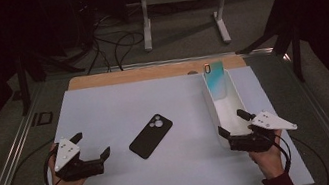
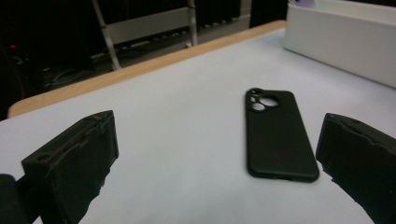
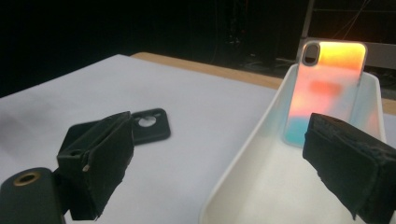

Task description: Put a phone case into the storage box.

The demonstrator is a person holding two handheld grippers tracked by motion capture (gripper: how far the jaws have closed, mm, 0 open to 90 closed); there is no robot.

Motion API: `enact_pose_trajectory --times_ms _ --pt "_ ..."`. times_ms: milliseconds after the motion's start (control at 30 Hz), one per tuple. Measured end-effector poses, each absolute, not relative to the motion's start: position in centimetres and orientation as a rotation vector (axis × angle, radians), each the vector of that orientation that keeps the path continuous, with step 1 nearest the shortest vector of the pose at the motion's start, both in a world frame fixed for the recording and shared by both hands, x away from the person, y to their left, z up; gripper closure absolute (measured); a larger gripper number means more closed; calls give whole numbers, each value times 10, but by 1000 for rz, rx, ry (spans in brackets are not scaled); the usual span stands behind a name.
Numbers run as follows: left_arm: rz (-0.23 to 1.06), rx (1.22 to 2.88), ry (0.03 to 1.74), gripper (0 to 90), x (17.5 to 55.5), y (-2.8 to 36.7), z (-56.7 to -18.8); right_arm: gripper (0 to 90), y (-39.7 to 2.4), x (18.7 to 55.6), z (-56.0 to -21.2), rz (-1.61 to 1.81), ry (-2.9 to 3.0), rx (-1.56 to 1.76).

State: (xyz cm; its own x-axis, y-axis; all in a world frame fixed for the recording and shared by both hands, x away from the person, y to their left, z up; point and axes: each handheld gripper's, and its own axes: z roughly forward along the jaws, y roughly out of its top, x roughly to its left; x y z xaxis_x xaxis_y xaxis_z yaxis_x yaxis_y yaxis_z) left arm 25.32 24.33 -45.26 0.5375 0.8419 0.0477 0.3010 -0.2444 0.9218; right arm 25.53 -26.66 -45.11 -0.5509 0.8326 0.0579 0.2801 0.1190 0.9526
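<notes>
Dark room, cables on floor beyond white table (image 1: pixel 104 107). Left gripper (image 1: pixel 95 148): jaws wide apart, nothing between; black phone case (image 1: pixel 151 135) lies flat, camera cutout up, just ahead toward right jaw, not touching. Likely lying free for pickup. Right gripper (image 1: pixel 232 122): jaws apart, empty, at near end of white bin (image 1: pixel 215 109). Iridescent phone case (image 1: pixel 214 80) leans upright against bin's far wall, well ahead of right jaws; probably sorted there already.
</notes>
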Motion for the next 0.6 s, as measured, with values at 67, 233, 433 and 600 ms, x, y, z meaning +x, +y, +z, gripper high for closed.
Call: enact_pose_trajectory --times_ms 67,233,433,600 --pt "705 1779 965 0 254 247 -452 84 -270 255 -453 1447 1899 1081" --pt "702 1767 982 0 257 250 -452 84 -271 255 -455 1455 1900 1075" --pt "681 1802 1002 0 260 245 -447 85 -269 253 -453 1458 1914 1057" --pt "643 1837 1013 0 267 239 -442 85 -268 253 -452 1453 1928 1052"
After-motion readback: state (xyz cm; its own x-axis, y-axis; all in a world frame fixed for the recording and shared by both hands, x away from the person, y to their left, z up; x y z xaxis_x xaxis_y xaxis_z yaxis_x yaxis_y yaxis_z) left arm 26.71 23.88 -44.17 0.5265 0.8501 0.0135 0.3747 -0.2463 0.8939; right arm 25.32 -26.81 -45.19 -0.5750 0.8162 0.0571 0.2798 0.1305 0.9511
